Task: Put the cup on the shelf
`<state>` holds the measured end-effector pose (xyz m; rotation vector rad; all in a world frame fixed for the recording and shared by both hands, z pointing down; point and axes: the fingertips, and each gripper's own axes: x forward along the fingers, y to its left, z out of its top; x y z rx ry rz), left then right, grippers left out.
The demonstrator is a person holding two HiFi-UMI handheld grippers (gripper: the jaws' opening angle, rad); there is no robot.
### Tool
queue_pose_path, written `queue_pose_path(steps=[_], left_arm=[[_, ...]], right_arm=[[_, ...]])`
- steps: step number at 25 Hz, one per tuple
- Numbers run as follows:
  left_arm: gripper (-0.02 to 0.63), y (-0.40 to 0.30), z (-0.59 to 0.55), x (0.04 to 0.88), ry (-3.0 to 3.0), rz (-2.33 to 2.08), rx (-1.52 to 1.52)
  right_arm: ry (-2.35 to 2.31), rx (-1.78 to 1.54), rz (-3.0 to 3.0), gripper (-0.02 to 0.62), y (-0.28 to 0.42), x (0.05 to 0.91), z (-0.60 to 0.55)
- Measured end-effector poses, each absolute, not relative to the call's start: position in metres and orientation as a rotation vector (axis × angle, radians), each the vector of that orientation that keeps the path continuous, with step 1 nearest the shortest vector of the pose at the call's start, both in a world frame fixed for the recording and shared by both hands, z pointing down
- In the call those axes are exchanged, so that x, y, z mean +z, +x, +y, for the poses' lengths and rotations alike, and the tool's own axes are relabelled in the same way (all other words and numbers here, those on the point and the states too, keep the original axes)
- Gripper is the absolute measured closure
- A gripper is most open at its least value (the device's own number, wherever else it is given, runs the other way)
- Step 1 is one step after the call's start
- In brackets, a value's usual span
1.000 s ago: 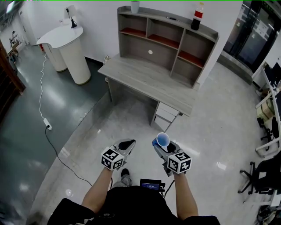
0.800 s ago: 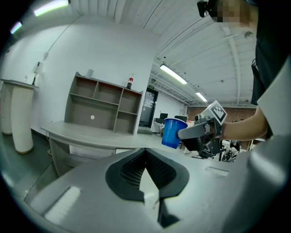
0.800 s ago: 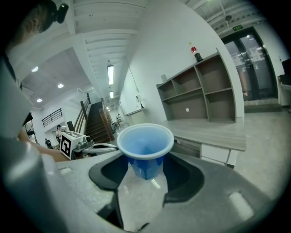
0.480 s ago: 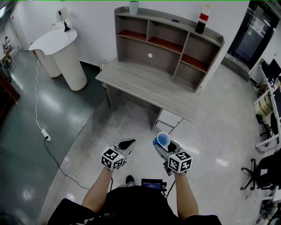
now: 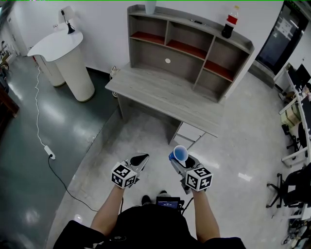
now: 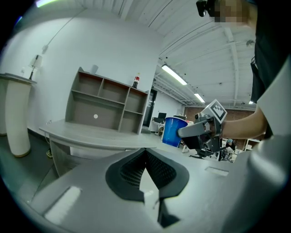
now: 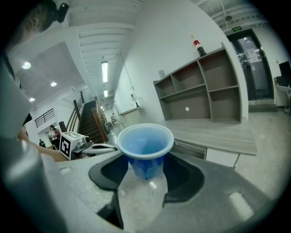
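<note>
A blue cup (image 5: pixel 180 154) stands upright between the jaws of my right gripper (image 5: pixel 181 161), which is shut on its lower wall. The right gripper view looks into the cup (image 7: pixel 145 144), clamped between the black pads (image 7: pixel 182 175). My left gripper (image 5: pixel 139 160) hangs beside it, shut with nothing in it, and in its own view the jaws meet at the tip (image 6: pixel 146 151). That view also shows the cup (image 6: pixel 174 131) to the right. The grey shelf unit (image 5: pixel 189 44) stands on a wooden desk (image 5: pixel 165 92) well ahead of both grippers.
A cola bottle (image 5: pixel 231 20) and a pale cup (image 5: pixel 150 7) stand on top of the shelf unit. A drawer unit (image 5: pixel 190 133) sits under the desk. A white round counter (image 5: pixel 65 53) stands at left, a cable (image 5: pixel 46 146) crosses the floor, and office chairs (image 5: pixel 291 194) stand at right.
Both grippers have moved forward together toward the desk, which now sits a little nearer in the head view. The grip on the cup is unchanged.
</note>
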<state>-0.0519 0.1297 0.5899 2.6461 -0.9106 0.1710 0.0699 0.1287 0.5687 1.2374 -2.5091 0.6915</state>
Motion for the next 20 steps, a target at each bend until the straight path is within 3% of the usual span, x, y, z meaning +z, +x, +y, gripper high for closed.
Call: queue_pose_path(steps=[20], left_arm=[[0.606,-0.057,0.03,0.597,2.621,-0.981,0.199]], right_arm=[[1.192,0.722,-2.549,0.354,0.067,0.577,0.018]])
